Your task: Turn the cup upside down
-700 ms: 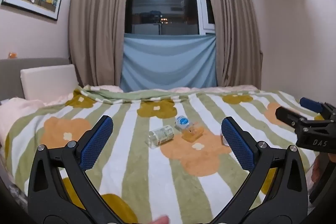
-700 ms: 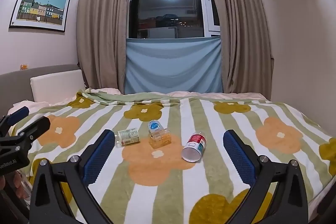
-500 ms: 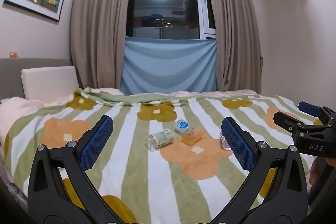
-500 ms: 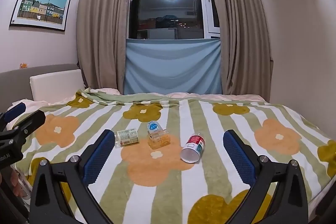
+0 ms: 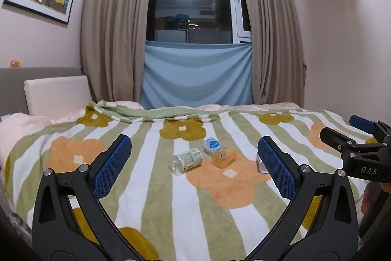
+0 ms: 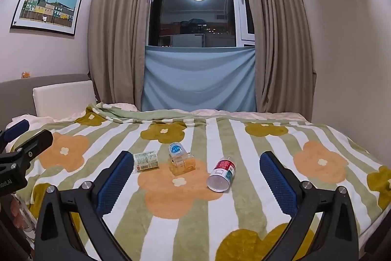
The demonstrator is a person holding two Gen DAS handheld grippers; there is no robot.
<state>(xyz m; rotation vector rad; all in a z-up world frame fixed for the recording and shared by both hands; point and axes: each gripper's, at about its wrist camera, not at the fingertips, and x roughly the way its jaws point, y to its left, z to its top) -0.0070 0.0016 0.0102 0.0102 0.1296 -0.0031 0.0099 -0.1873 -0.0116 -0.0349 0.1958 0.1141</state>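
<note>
Red, white and teal print wraps the cup (image 6: 222,175), which lies on its side on the floral blanket (image 6: 244,138), open mouth toward the camera, just right of the amber box (image 6: 182,164). Only the right wrist view shows it whole; the left gripper (image 5: 194,164) hides most of it. Both the left gripper and the right gripper (image 6: 195,174) are spread wide, holding nothing.

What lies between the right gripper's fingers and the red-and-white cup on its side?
Only bare flowered blanket, as the right wrist view shows. The red-and-white cup lies ahead of the open right gripper, with nothing in the way.
</note>
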